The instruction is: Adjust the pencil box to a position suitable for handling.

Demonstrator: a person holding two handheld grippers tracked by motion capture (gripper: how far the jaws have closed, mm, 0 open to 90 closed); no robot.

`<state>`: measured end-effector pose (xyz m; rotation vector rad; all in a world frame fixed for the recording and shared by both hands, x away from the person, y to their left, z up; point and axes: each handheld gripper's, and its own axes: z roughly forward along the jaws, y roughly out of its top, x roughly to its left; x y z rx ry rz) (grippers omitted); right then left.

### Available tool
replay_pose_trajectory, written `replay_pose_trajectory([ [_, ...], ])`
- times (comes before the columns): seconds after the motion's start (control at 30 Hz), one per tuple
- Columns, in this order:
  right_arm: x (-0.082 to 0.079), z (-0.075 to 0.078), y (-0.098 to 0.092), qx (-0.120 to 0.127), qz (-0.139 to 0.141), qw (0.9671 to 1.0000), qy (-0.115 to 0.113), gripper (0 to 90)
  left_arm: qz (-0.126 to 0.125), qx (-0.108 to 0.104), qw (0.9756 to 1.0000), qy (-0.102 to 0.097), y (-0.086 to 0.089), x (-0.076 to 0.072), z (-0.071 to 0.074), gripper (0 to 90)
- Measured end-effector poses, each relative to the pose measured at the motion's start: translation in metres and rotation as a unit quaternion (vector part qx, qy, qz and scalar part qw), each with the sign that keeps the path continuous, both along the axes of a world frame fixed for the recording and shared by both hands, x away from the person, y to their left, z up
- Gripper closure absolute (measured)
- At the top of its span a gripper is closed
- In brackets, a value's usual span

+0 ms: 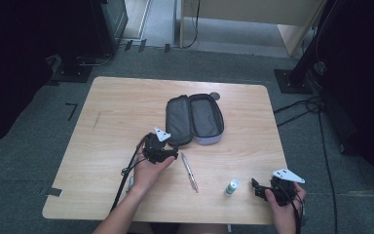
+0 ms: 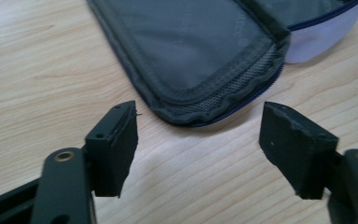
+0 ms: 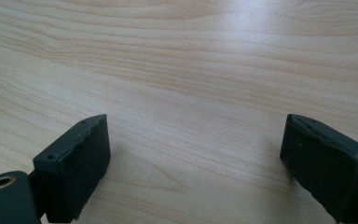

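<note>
Left gripper [image 1: 174, 155]: jaws apart, nothing between them, tips just short of the near edge of the open pencil case [image 1: 195, 119] mid-table. Right gripper [image 1: 254, 187]: jaws wide, empty, over bare table [image 1: 117, 102] at the near right corner. Pen [image 1: 190, 171] and small bottle [image 1: 232, 186] lie between the two grippers.

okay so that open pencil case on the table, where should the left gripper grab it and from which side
Probably the near rounded edge of the open flap of the pencil case. That padded rim lies flat on the table right in front of the left gripper, whose jaws stand open with nothing between them. Come in low from the person's side, one jaw sliding under the rim and one over it; the soft, thin edge suits a pinch.
</note>
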<state>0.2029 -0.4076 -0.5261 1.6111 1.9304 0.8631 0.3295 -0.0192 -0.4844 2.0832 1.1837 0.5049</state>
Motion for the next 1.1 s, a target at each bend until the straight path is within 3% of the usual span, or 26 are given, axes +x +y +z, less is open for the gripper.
replay_pose_trajectory([
  [0.1, 0.0, 0.0, 0.0, 0.0, 0.0, 1.0, 0.0, 7.9, -0.012, 0.009, 0.9998, -0.014, -0.007, -0.001, -0.001, 38.9],
  [0.17, 0.0, 0.0, 0.0, 0.0, 0.0, 1.0, 0.0, 7.9, -0.017, 0.006, 0.9997, -0.017, -0.009, 0.0, -0.002, 47.3],
  [0.23, 0.0, 0.0, 0.0, 0.0, 0.001, 1.0, 0.0, 7.9, -0.028, 0.004, 0.9991, -0.033, -0.016, 0.0, -0.002, 54.5],
  [0.3, 0.0, 0.0, 0.0, 0.0, 0.0, 1.0, 0.0, 7.9, -0.038, -0.004, 0.9988, -0.03, -0.022, 0.001, -0.002, 58.5],
  [0.37, 0.0, 0.0, 0.0, 0.0, 0.0, 1.0, 0.0, 7.9, -0.044, -0.006, 0.9986, -0.03, -0.025, 0.001, -0.002, 58.7],
  [0.43, 0.0, 0.0, 0.0, 0.0, 0.001, 1.0, 0.0, 7.8, -0.046, 0.006, 0.9984, -0.034, -0.036, 0.003, -0.003, 58.3],
  [0.57, 0.0, 0.0, 0.0, 0.0, 0.001, 1.0, 0.0, 7.8, -0.028, 0.024, 0.9983, -0.044, -0.047, 0.006, -0.004, 53.3],
  [0.77, 0.0, 0.0, -0.001, 0.003, 0.003, 1.0, 0.0, 7.9, -0.031, 0.06, 0.9964, -0.051, -0.065, 0.014, -0.006, 44.1],
  [0.8, 0.0, 0.0, -0.001, 0.003, 0.003, 1.0, 0.0, 7.9, -0.023, 0.084, 0.9943, -0.062, -0.069, 0.014, -0.007, 44.4],
  [0.97, 0.0, 0.0, -0.001, 0.003, 0.004, 1.0, 0.0, 7.9, -0.011, 0.118, 0.9902, -0.074, -0.069, 0.018, -0.009, 50.1],
  [1.1, 0.0, 0.0, -0.001, 0.003, 0.004, 1.0, 0.0, 7.9, -0.001, 0.115, 0.9913, -0.064, -0.06, 0.024, -0.008, 52.5],
])
